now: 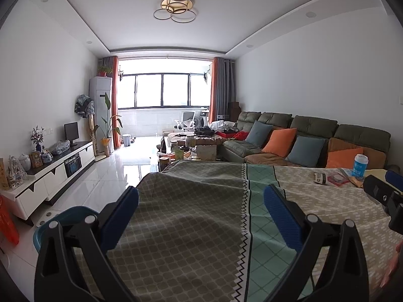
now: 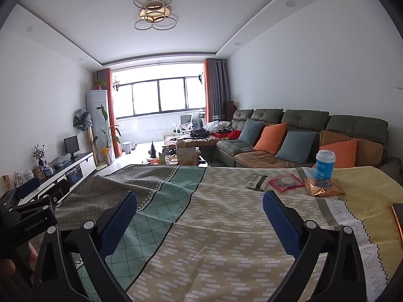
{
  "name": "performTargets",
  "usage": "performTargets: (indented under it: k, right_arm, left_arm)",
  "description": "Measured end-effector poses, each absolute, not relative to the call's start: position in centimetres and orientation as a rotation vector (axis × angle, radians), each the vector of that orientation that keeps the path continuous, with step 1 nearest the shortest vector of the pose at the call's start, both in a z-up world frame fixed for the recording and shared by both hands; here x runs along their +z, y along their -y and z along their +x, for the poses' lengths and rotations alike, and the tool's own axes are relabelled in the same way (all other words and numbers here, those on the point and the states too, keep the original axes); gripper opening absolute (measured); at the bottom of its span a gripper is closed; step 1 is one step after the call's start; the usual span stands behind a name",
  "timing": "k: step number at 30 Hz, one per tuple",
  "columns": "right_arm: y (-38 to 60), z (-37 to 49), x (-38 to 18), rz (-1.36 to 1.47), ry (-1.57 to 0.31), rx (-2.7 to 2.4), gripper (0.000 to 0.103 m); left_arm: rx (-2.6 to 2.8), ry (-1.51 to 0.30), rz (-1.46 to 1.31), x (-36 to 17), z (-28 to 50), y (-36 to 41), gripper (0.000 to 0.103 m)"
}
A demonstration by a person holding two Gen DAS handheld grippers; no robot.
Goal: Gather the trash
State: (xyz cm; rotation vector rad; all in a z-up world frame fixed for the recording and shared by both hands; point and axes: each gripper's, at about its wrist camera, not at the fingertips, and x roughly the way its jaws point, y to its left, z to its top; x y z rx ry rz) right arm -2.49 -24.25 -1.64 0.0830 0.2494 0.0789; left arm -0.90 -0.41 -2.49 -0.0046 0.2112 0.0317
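On the patterned tablecloth [image 2: 214, 226], far right, lie a small white and black packet [image 2: 257, 182], a red wrapper [image 2: 286, 182] and a crumpled gold wrapper [image 2: 323, 186], with a blue cup with a white lid [image 2: 325, 164] behind them. The same packet [image 1: 320, 178], red wrapper [image 1: 337, 178] and blue cup [image 1: 359, 165] show in the left wrist view. My right gripper [image 2: 200, 202] hangs open above the cloth, short of the trash. My left gripper [image 1: 201, 198] is open over the cloth's left part. A teal bin [image 1: 60, 220] stands left of the table.
A green sofa [image 2: 289, 136] with orange and blue cushions runs along the right wall. A cluttered coffee table [image 1: 186, 151] stands beyond the table. A white TV cabinet [image 1: 53, 176] lines the left wall. A brown flat object [image 2: 398, 217] lies at the table's right edge.
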Motion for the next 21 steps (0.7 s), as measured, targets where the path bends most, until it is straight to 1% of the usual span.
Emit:
performTargets:
  k: [21]
  right_arm:
    - [24.37, -2.52, -1.61, 0.083, -0.252, 0.08, 0.099]
  left_arm:
    - [0.03, -0.213, -0.008, -2.49, -0.8, 0.21, 0.099]
